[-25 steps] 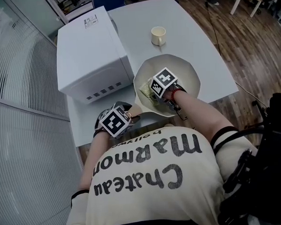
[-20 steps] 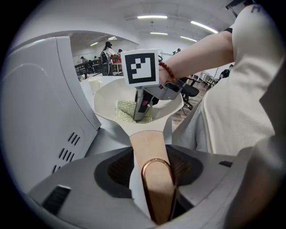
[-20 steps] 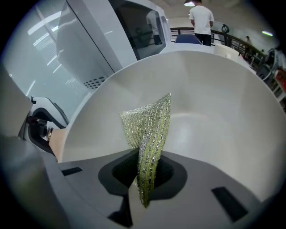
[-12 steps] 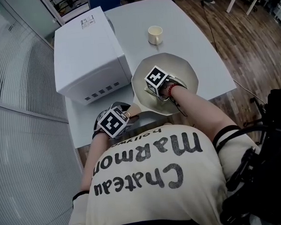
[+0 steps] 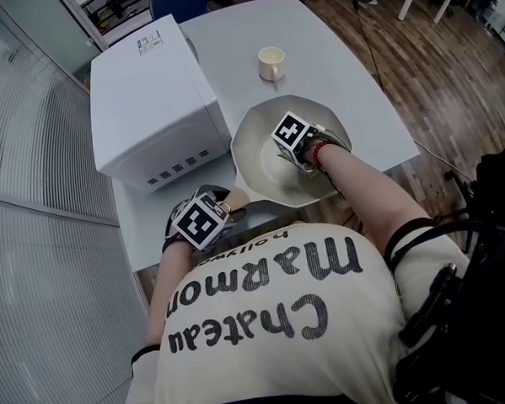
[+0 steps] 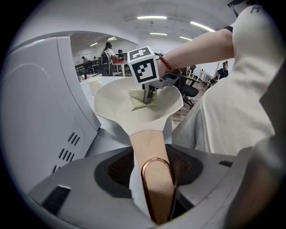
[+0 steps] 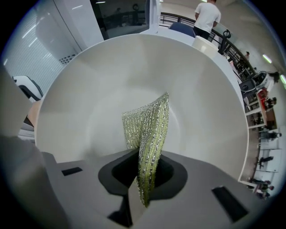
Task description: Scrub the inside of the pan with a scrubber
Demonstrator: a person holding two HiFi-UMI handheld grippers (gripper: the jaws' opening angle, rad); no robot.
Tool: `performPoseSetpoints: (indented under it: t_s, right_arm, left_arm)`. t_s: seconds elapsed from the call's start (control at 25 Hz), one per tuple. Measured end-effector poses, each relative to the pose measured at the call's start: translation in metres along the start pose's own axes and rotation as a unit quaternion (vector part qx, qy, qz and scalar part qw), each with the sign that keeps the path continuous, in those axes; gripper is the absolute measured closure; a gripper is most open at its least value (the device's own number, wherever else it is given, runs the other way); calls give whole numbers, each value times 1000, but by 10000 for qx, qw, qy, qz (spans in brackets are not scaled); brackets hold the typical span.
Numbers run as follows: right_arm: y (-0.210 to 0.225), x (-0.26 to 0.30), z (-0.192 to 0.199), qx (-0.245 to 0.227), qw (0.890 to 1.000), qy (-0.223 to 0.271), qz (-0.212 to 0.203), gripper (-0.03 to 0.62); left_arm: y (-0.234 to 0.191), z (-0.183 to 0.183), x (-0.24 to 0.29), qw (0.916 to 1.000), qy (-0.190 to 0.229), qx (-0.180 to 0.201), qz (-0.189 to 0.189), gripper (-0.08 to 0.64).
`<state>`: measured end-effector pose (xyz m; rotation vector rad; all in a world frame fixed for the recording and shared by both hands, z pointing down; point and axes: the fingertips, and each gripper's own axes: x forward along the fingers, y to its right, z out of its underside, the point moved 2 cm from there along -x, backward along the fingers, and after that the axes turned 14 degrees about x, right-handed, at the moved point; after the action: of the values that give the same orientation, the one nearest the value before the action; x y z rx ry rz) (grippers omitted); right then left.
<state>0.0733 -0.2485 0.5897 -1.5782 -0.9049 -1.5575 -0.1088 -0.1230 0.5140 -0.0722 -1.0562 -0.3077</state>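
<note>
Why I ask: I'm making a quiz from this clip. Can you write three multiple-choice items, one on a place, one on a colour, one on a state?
1. Relative to the pale round pan, where does the small cream mug stand?
A) inside it
B) on the white table, beyond it
C) on top of a box

2. What colour is the glittery mesh scrubber?
A) blue
B) yellow-green
C) red

3. What is the left claw doing?
A) standing open and empty
B) holding the mug
C) shut on the pan's tan wooden handle

Answers:
1 B: the head view shows the mug on the table past the pan's far rim.
2 B: the right gripper view shows its yellow-green weave up close.
3 C: the left gripper view shows the handle clamped between its jaws.
</note>
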Motion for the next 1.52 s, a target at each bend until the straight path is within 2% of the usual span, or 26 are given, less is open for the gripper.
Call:
performPoseSetpoints:
  t_s: [0.2,0.36,0.52,0.64,0.72,0.84,1.0,1.08,1.12,1.16,1.2,1.28,1.32,1.36,1.4,1.44,1.52]
  right_arm:
    - [21,10,-8,-352,9979,111,528,545]
    - [36,9,-7,-725,9887,116,1305,545]
    - [56,7,-11,-1313,9687,128,2104,545]
    - [72,-7,-17,-1812,9446,273,2723,545]
    - [80,-16,-20,-1909,9367,406,2906,545]
    - [90,-30,-23,-1929,9317,556,3026,545]
    - [99,-52,-31,-2110,9158,874,3304,545]
    - [102,-61,-34,-2048,9155,1063,3296,545]
    - [101,-64,-35,-1924,9218,1193,3147,545]
    - [95,-67,-37,-1721,9334,1379,2831,544]
    - [84,-71,-39,-1452,9479,1624,2325,543]
    - [48,-81,-41,-775,9717,2068,841,543]
    - [25,-84,-40,-393,9768,2103,-68,543]
    - [-1,-85,-37,-45,9748,1973,-1041,543]
    - [-27,-85,-32,226,9645,1725,-1988,543]
    - [-52,-86,-27,413,9482,1432,-2807,543]
    - [-91,-87,-17,630,9128,891,-3935,543]
  left_arm:
    - [0,0,1,10000,7,23,11,341]
    - [0,0,0,10000,17,20,-4,341]
    - [-1,0,0,9999,3,64,-111,347]
    - [1,-1,-1,9999,16,23,-134,350]
    - [1,-1,-1,9999,44,-6,-151,350]
    - [1,-2,-2,9999,41,-90,-130,354]
    - [-1,-3,-2,9998,70,-131,-138,359]
    - [-1,-3,-1,9998,58,-86,-144,357]
    - [-1,-3,-1,9999,43,-48,-148,357]
    - [-1,-3,-1,9999,28,1,-155,356]
    - [-1,-3,-1,9999,9,47,-158,356]
    - [0,-2,-2,9999,-44,77,-128,356]
    - [1,-2,-2,9999,-62,63,-106,356]
    - [2,-2,-3,9999,-70,46,-88,356]
    - [2,-2,-2,9999,-72,35,-76,356]
    - [2,-2,-2,9999,-71,30,-75,356]
    - [2,-2,-1,9999,-63,24,-88,356]
